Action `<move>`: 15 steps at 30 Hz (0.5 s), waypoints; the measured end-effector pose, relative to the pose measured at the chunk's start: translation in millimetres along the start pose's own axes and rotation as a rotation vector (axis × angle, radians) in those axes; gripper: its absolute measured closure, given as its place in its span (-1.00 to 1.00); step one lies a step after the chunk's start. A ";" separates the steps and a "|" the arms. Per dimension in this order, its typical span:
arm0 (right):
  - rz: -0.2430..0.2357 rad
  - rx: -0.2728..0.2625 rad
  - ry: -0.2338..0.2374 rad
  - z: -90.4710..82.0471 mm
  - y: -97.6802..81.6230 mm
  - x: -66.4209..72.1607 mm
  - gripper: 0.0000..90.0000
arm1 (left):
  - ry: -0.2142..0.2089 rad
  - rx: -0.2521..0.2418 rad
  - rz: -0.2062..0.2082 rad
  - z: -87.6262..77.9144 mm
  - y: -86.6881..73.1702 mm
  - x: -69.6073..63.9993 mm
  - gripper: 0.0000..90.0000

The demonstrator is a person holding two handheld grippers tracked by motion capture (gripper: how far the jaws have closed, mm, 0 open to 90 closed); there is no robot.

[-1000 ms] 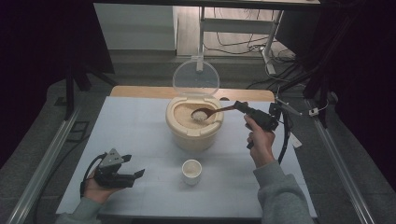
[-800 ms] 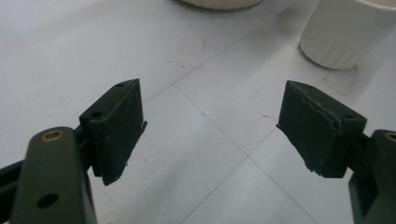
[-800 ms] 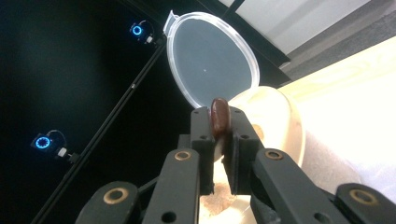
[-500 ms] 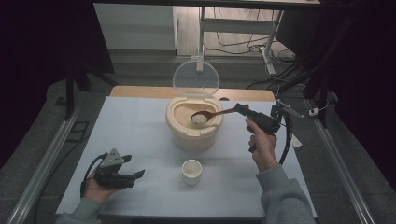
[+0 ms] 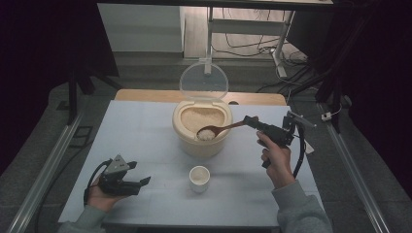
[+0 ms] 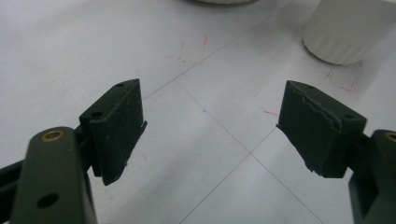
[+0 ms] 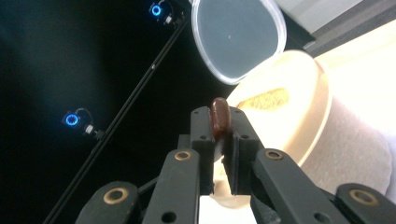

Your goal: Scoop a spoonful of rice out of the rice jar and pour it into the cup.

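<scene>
A cream rice container with its clear lid raised stands mid-table, filled with rice. My right gripper is shut on the handle of a brown wooden spoon, whose bowl carries a heap of rice above the container's front rim. In the right gripper view the spoon handle's end pokes up between the closed pads, with the container and lid beyond. A small white cup sits in front of the container. My left gripper rests open at the table's front left; the cup lies ahead of it.
A pale sheet covers the table, marked with thin lines and red ticks. Metal rails run along both sides. A desk frame and cables stand on the floor behind.
The spoon has drawn back toward the container's front rim and lifted, now loaded with rice. The left gripper has stayed where it was.
</scene>
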State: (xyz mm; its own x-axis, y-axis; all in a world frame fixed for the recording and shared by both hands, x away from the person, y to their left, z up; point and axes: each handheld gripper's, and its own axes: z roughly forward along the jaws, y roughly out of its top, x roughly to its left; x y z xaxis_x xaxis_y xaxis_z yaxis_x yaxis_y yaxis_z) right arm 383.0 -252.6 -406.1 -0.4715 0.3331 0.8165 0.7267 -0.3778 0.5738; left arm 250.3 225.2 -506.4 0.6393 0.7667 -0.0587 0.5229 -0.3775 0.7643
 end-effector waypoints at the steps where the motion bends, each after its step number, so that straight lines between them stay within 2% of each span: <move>1: 0.000 0.000 0.000 0.0 0.0 0.0 0.84 | 0.001 0.000 0.000 0.0 0.0 0.1 -0.51; 9: -0.007 0.063 0.013 -1.7 -12.0 2.0 0.84 | 0.001 0.000 -0.004 -0.3 -0.5 1.1 -0.51; 15: -0.005 0.118 0.017 -3.1 -28.1 -0.1 0.84 | 0.000 0.004 -0.005 0.5 -1.0 1.5 -0.51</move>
State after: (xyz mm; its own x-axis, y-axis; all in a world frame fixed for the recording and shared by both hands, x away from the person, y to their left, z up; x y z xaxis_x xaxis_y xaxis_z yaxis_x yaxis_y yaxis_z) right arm 361.1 -244.7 -422.1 -0.4830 0.3192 0.8153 0.7777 -0.2714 0.5670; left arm 251.0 226.5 -507.5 0.6364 0.7688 -0.0622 0.5284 -0.3758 0.7613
